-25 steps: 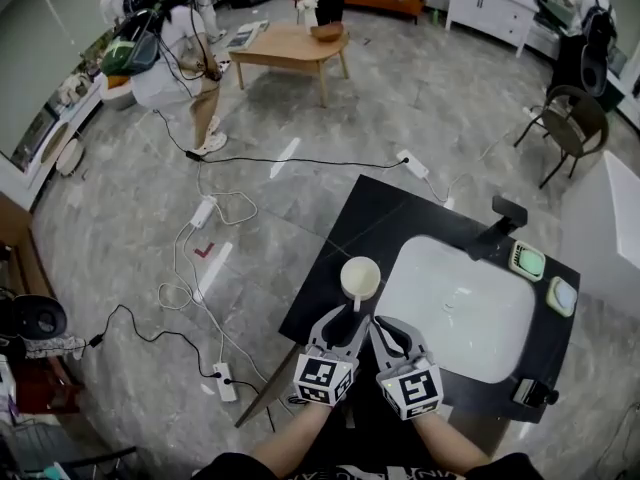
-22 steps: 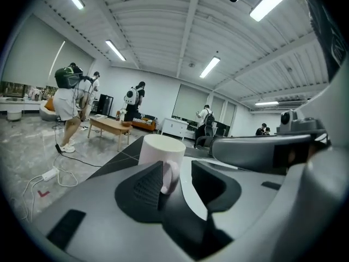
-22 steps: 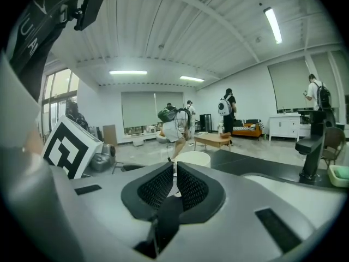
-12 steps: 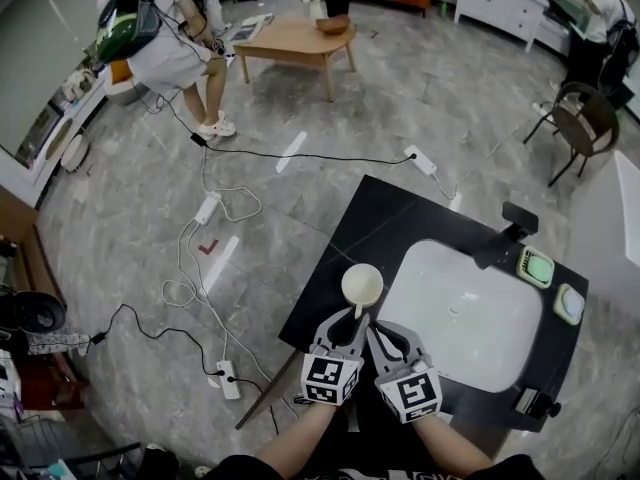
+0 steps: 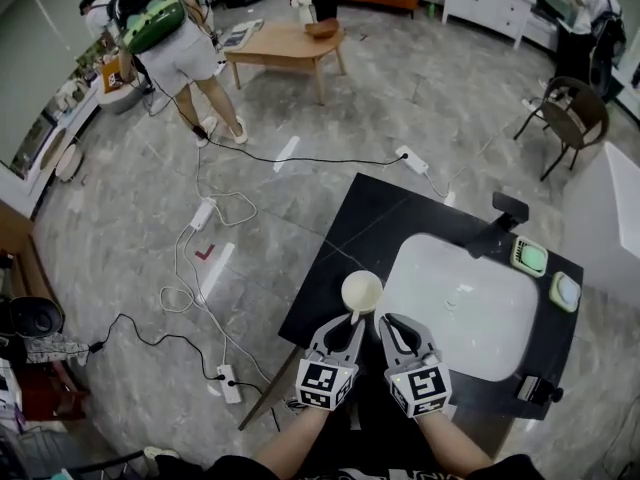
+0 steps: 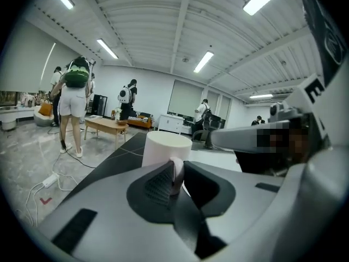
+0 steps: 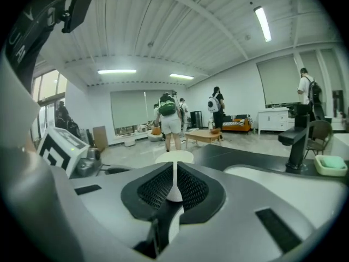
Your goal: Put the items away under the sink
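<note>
A cream mug (image 5: 361,292) stands upright on the black counter (image 5: 370,218), just left of the white sink (image 5: 470,313). My left gripper (image 5: 352,321) reaches it from the near side. In the left gripper view the mug (image 6: 163,145) fills the middle and its handle (image 6: 177,174) sits between the pads of the left gripper (image 6: 175,180). The jaws have just been closing and now pinch the handle. My right gripper (image 5: 385,320) hovers right beside it with nothing in it; in the right gripper view its pads (image 7: 188,189) meet, leaving a thin slit.
A black faucet (image 5: 495,230) and two soap dishes (image 5: 527,258) stand beyond the sink. The counter's left edge drops to a tiled floor with cables and a power strip (image 5: 229,383). A person with a green backpack (image 5: 155,18) and a wooden table (image 5: 285,46) are far back.
The left jaws have narrowed onto the mug's handle. Both hands have stayed about where they were. The person with the green backpack has walked on at the back.
</note>
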### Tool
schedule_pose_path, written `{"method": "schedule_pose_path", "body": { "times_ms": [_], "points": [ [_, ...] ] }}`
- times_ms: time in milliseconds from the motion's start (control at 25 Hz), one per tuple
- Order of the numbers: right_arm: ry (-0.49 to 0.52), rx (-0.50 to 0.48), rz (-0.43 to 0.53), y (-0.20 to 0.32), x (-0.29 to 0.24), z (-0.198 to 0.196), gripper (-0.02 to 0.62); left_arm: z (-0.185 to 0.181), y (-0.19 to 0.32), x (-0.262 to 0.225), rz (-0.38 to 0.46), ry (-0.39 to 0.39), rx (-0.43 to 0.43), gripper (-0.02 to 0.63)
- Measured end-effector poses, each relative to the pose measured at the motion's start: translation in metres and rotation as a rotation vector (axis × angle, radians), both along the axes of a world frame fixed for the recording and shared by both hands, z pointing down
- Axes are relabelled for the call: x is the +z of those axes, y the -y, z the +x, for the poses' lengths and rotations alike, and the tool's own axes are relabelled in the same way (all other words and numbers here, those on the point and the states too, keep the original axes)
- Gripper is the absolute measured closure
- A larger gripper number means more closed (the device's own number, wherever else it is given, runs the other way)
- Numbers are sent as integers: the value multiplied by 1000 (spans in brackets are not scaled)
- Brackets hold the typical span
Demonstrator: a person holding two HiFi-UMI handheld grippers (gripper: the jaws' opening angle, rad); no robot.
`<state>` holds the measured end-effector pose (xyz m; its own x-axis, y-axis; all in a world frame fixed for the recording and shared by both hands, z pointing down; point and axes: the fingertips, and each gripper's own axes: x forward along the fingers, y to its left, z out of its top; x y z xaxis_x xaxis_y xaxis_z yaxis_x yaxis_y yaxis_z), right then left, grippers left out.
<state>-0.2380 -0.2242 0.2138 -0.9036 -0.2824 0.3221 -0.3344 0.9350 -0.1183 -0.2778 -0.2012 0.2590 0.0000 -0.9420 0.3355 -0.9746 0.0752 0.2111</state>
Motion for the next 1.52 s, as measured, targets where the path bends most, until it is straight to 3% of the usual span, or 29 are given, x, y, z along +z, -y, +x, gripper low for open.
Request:
{"method": "schedule_pose_path", "body": {
  "times_ms": [120,360,720,1040,1520],
  "points": [
    [-32,30,19,10,-3,0,555,12,-17,3,-6,20,43,546],
    [-148,29,-30,7,9,-7,554,35,-54,6,-15,37,92,546],
    [-396,-91,-102,-28,43,-10,552,53,-87,5,-21,55,165,546],
    [-406,-38,-77,-48,40,9,554,68,-110,0,-13,67,227,546],
    [-333,158,-60,-89,31,72,554,115,-153,-2,28,98,414,546]
  ]
}}
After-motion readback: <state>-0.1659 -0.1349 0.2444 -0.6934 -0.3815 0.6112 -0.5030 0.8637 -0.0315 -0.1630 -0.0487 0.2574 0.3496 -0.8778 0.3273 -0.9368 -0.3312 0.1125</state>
